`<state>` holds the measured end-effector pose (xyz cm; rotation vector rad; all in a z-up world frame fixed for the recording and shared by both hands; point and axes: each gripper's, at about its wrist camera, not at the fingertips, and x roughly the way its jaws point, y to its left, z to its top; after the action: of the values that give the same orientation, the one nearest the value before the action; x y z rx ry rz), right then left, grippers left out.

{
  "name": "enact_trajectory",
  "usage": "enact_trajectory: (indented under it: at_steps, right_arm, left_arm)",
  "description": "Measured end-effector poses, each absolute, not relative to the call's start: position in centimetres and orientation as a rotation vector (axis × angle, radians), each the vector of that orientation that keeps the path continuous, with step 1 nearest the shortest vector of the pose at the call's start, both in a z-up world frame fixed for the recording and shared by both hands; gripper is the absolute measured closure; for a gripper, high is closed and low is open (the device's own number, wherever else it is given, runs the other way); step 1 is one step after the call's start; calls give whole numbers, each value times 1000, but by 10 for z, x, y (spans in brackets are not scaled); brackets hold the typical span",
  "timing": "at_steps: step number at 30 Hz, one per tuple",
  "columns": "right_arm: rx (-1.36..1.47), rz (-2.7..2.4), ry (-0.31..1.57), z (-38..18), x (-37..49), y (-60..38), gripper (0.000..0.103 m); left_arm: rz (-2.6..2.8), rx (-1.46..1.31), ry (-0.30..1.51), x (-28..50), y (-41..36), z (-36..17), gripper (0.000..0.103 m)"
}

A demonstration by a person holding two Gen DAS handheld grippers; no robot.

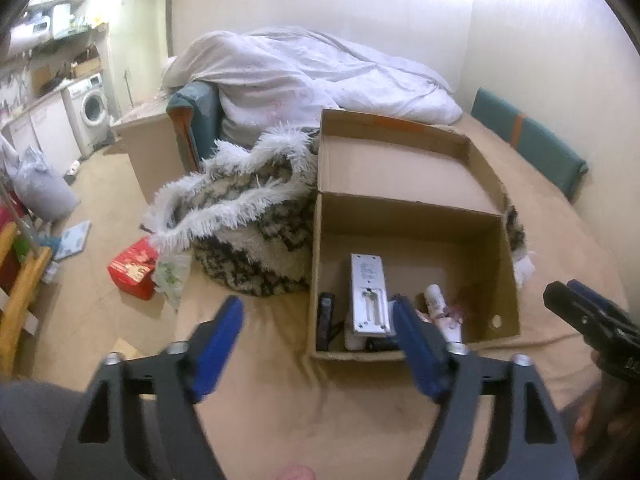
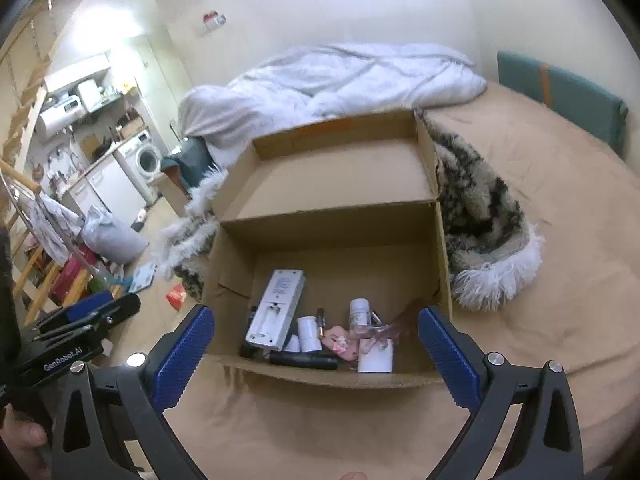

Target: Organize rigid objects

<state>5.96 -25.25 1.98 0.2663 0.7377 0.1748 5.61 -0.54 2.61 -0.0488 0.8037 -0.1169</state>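
Right wrist view, right tool released, left tool released, remote in cardboard box

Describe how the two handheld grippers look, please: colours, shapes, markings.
Both the left gripper and the right gripper have black angular frames with triangular cut-outs, silver round bolts and textured blue finger pads. White "GenRobot.AI" lettering marks one black body.
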Motion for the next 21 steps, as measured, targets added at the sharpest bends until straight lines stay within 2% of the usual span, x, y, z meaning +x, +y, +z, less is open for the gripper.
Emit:
enact_trajectory:
  at_steps: [5, 10, 21]
  right_arm:
    - [253, 152, 719, 13, 41, -252, 0]
    - [226, 122, 728, -10, 38, -255, 0]
    - [211, 105, 723, -13, 43, -253, 0]
  left_arm:
    - [-115, -66, 786, 44, -3, 18, 0]
    - [-7, 29, 754, 47, -11, 7, 0]
    - [-59, 19, 768, 49, -17, 0, 0]
